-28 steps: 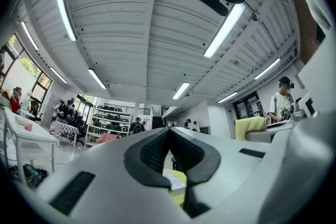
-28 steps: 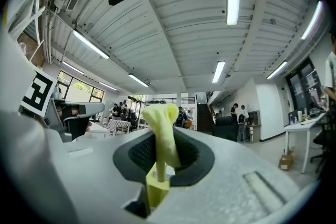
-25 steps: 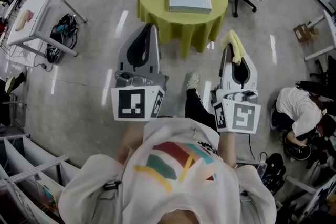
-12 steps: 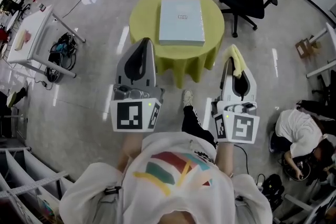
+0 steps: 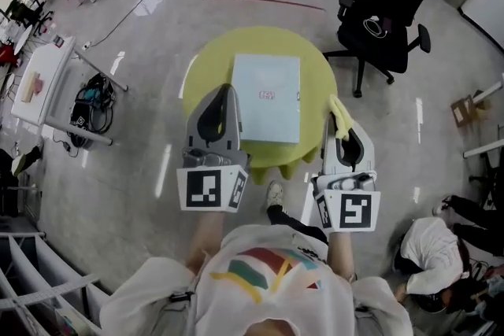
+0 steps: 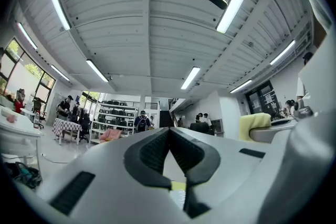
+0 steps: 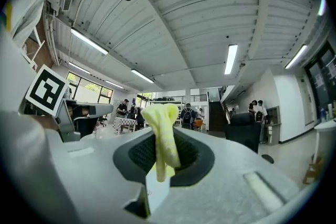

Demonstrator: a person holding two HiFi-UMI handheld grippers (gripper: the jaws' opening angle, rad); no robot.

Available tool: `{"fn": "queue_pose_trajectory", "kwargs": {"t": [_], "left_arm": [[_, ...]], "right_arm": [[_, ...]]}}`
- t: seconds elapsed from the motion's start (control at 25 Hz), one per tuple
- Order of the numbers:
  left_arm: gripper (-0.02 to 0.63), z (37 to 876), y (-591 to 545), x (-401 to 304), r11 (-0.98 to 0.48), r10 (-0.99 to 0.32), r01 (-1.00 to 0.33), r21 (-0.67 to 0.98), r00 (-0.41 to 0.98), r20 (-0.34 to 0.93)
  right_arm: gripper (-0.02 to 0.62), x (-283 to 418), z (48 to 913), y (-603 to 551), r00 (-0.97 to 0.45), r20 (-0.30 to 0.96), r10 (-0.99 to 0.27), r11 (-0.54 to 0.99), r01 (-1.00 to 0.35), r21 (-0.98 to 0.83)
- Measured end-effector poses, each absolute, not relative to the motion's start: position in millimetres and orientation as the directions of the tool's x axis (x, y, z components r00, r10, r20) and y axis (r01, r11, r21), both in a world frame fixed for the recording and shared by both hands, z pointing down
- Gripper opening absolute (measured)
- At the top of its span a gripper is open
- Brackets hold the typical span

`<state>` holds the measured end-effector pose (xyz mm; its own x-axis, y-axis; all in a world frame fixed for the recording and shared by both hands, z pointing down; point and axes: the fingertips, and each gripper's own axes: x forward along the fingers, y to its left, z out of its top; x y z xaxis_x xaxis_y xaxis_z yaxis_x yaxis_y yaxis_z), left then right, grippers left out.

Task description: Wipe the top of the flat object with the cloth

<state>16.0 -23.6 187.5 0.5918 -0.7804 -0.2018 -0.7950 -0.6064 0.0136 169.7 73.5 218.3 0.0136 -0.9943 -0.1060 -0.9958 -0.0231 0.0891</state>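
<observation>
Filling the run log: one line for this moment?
left gripper: shut, empty | right gripper: shut on cloth | flat box: on table

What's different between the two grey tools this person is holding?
The right gripper pinches a yellow cloth in its jaws; the left gripper has its jaws shut on nothing. The left gripper's cube shows a different square pattern from the right gripper's. Both are grey and point toward the yellow table.

Bright, even light comes from ceiling strip lights [image 6: 56, 2], leaving streaky glare on the glossy floor [image 5: 150, 20] at the head view's upper left. Both gripper views bulge fisheye-fashion, with black corners.
</observation>
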Motion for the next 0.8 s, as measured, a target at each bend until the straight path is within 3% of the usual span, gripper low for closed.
{"fn": "queue_pose_trajectory", "kwargs": {"t": [0.32, 0.8], "left_arm": [[0.015, 192.6, -76.2, 59.4, -0.606, -0.796, -0.785, 0.129, 0.593, -0.123], [0.015, 172.0, -98.9, 92.6, -0.649, -0.755, -0.759, 0.042, 0.637, -0.156]], "right_arm": [[0.029, 200.9, 214.7, 2.8, -0.038, -0.104, -0.994, 0.032, -0.998, 0.061], [0.029, 210.8, 212.9, -26.3, -0.064, -0.105, -0.992, 0.059, -0.997, 0.049]]}}
